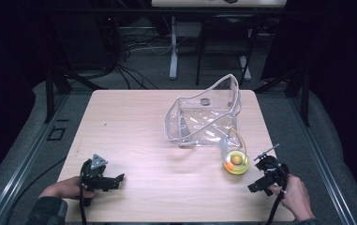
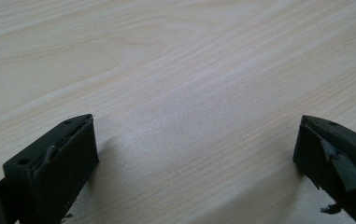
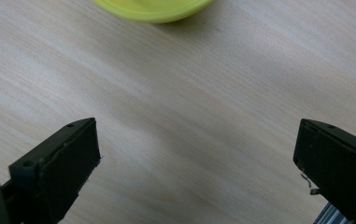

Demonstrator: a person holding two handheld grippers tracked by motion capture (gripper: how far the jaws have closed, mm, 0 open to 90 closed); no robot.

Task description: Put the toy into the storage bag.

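Observation:
A clear plastic bag (image 1: 204,115) with a rigid rim lies open on the light wooden table (image 1: 134,131), right of centre. In front of it sits a yellow-green round dish (image 1: 236,162) holding a small orange ball; its rim (image 3: 152,10) peeks into the right gripper view. My left gripper (image 1: 115,180) rests low at the table's front left, jaws wide apart over bare wood (image 2: 194,135). My right gripper (image 1: 260,180) stands at the front right, just right of the dish, also open with nothing between its jaws.
A person's hands hold both grippers at the near table edge. Beyond the table stand dark frame legs, a white post and cables on a grey floor. Bare tabletop stretches across the left half and the front middle.

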